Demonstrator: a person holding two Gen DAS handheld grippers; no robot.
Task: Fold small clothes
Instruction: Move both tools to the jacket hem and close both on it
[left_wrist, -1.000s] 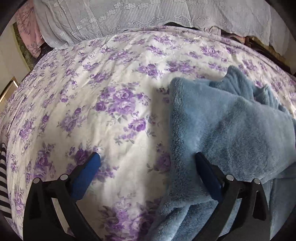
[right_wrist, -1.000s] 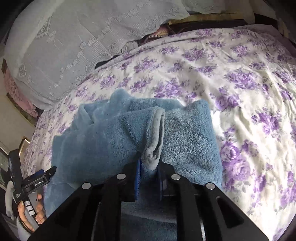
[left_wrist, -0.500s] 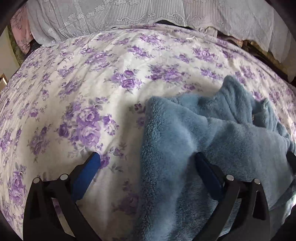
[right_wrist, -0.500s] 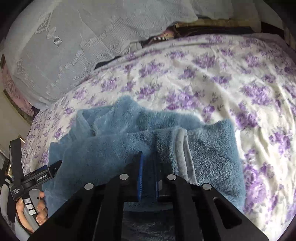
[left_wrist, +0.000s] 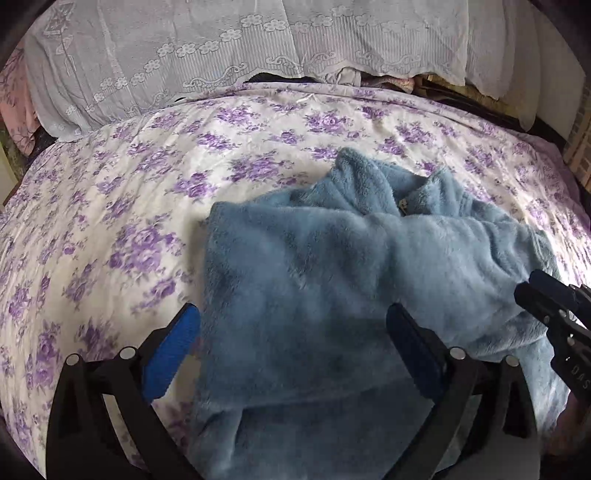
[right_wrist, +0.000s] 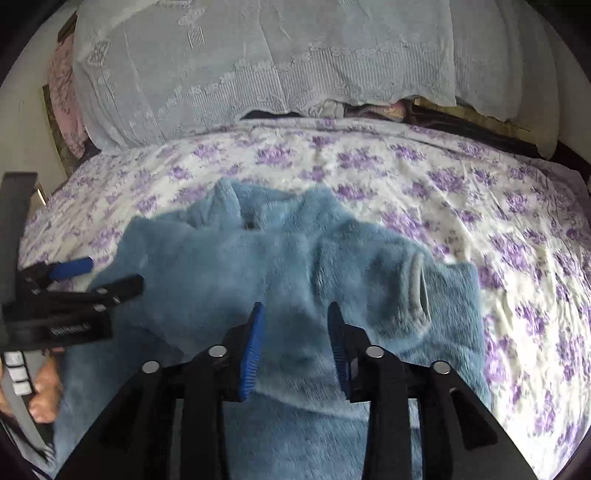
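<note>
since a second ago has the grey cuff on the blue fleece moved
Yes. In the right wrist view the grey cuff went from between the right claw pads to off to their right, toward the floral bedspread. That claw is now open.

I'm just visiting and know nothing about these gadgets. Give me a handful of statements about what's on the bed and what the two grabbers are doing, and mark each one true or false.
1. The blue fleece garment lies on a bedspread printed with purple flowers. True.
2. The right gripper is clamped tight on a sleeve. False: its jaws stand apart, with nothing pinched between them.
3. The left gripper is open. True: its fingers are spread wide over the garment's near left part.
4. The garment is red and neatly stacked on a chair. False: it is blue and lies rumpled on the bed.
5. A white lace cloth covers the pile at the far end of the bed. True.
</note>
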